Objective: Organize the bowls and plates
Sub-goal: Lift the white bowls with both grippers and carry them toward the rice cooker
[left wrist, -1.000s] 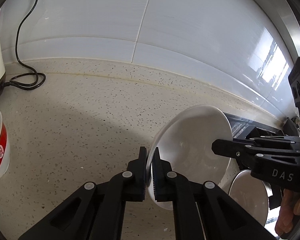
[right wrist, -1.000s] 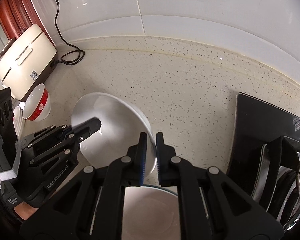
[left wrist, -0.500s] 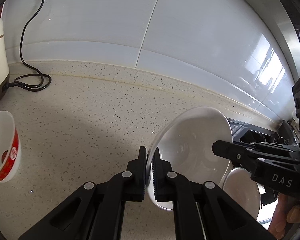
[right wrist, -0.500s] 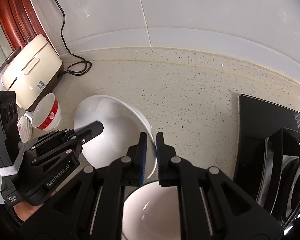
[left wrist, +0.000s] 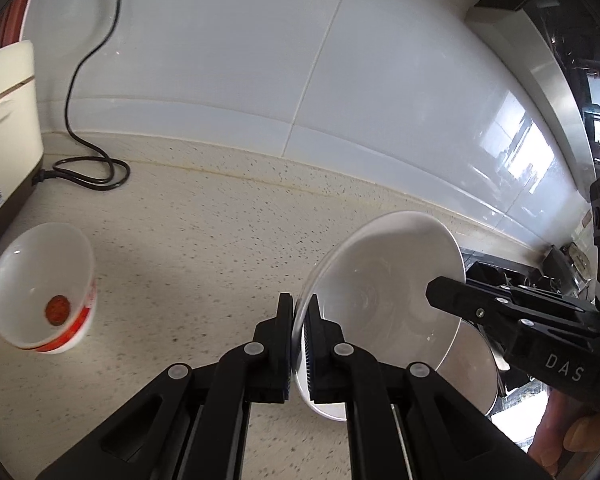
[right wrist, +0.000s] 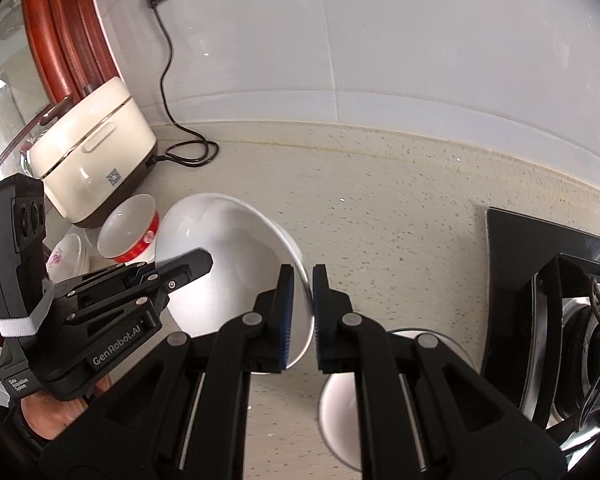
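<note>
Here the left gripper [left wrist: 299,354] and the right gripper [right wrist: 304,314] are both clamping the rim of one white bowl [left wrist: 384,300], each from an opposite side, holding it off the speckled counter [left wrist: 204,232]. In the left wrist view the bowl is sitting right of centre, tipped on edge, its open face turning toward the right of the frame and its rim running from lower left to upper right. In the right wrist view the same bowl is lying left of centre, its hollow facing the upper left. A second white bowl [right wrist: 340,412] is resting on the counter below it, at the bottom centre. A red-banded bowl [left wrist: 40,292] is standing at the left edge, tilted, just beside a cream cooker [right wrist: 96,148]. A black stove [right wrist: 560,304] is filling the right edge.
</note>
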{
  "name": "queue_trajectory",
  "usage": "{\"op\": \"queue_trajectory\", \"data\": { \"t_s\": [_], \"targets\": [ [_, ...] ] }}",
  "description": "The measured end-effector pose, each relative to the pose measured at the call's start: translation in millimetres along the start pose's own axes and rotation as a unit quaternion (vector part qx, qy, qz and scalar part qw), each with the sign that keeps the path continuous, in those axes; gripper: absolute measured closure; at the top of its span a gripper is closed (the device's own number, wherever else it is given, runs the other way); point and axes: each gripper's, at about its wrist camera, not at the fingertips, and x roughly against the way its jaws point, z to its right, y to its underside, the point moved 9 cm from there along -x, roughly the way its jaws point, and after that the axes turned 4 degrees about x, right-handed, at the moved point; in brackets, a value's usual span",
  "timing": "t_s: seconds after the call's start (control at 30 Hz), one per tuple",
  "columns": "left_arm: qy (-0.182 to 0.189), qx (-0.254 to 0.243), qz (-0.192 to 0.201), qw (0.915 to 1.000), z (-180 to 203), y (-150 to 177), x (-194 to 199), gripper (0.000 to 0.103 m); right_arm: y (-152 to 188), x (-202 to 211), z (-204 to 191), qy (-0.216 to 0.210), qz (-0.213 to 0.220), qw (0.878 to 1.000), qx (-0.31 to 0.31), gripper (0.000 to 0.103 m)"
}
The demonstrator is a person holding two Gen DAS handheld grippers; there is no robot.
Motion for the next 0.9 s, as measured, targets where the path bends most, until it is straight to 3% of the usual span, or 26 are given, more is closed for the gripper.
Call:
{"op": "queue_trajectory", "data": {
  "t_s": [0.9],
  "targets": [
    [-0.042,0.031,0.056,0.9970,-74,-18,62,0.097,-27,-10,-91,-0.055,0.017,0.998,0.029,0.091]
  ]
}}
